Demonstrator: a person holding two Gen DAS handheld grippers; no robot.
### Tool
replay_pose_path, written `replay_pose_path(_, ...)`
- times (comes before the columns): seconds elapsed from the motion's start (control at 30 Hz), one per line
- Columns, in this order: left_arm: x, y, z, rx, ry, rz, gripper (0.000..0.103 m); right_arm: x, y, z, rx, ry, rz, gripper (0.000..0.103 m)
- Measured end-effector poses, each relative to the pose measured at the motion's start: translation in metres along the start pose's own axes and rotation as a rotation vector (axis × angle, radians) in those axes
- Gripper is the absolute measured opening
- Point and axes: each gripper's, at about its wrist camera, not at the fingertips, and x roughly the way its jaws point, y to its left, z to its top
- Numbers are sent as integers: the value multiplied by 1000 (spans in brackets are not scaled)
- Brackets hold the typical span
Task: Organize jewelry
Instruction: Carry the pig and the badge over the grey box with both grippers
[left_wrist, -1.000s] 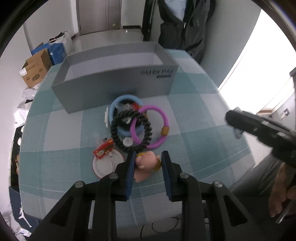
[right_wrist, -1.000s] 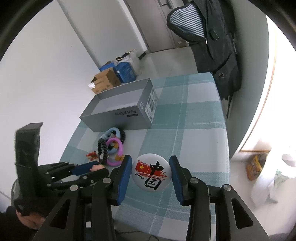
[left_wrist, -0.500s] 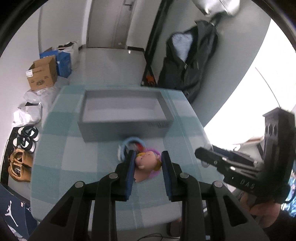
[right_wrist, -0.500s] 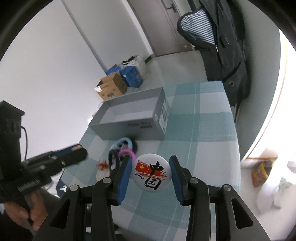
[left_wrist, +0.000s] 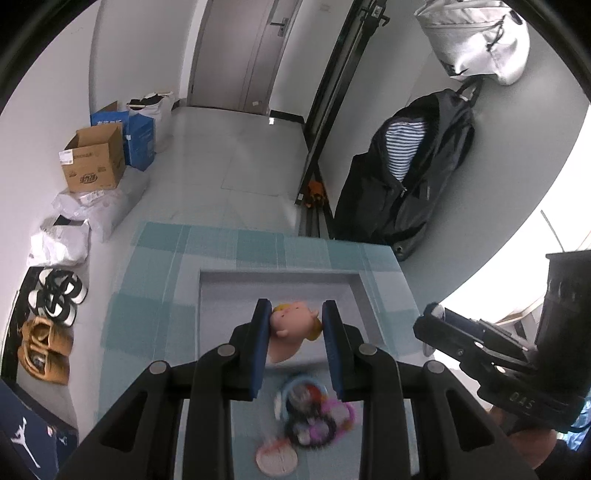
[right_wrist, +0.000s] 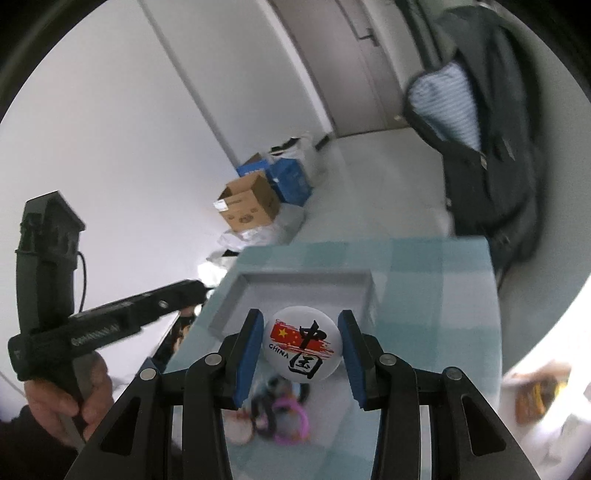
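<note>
The left gripper (left_wrist: 294, 325) is hanging high over the table (left_wrist: 155, 295) and pointing forward and down. Its two blue pads (left_wrist: 261, 343) are squeezing a little pink doll charm (left_wrist: 291, 326) with a yellow bit on its head. The charm is sitting between the pads, up in the air over the near side of the gray box (left_wrist: 280, 291). The box is lying open on the blue checkered tablecloth (left_wrist: 236, 243). Below the gripper, on the cloth, a blurry pile of bracelets (left_wrist: 314, 417) is lying near the front of the box. A light blue ring, a black beaded one and a pink one are showing there. A small round white badge (left_wrist: 277, 458) is lying just beside the pile.

To the right in this view, the right gripper (left_wrist: 476, 347) is sticking out in the air over the table's right edge.

In the right wrist view, a hand (right_wrist: 70, 391) is holding the left gripper's black handle on the far left, and that gripper is reaching out level toward the table. The right gripper (right_wrist: 301, 345) is also hanging high over the table and tipping down. Its blue pads (right_wrist: 251, 354) are pinching a round white badge (right_wrist: 301, 345) by its two edges. The badge is showing a red flag, black Chinese letters and the word CHINA. It is floating over the near edge of the gray box (right_wrist: 295, 291). The pink bracelet (right_wrist: 291, 421) and the other rings are lying blurry on the cloth underneath.
</note>
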Motion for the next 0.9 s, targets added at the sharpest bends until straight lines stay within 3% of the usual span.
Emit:
replay_pose_path(0.23, 27, 17, 10, -26, 51, -13, 22, 52, 0, 26, 3, 61, 50, 40)
replay_pose_path(0.47, 54, 26, 9, -40, 113, -24, 22, 92, -16, 28, 65, 131, 85, 40)
replay_pose_path(0.6, 60, 25, 6, -34, 139, -22, 22, 99, -29, 27, 128, 153, 71, 40)
replay_pose_path(0.9, 65, 26, 10, -43, 150, -43, 23, 104, -30, 28, 126, 178, 75, 42)
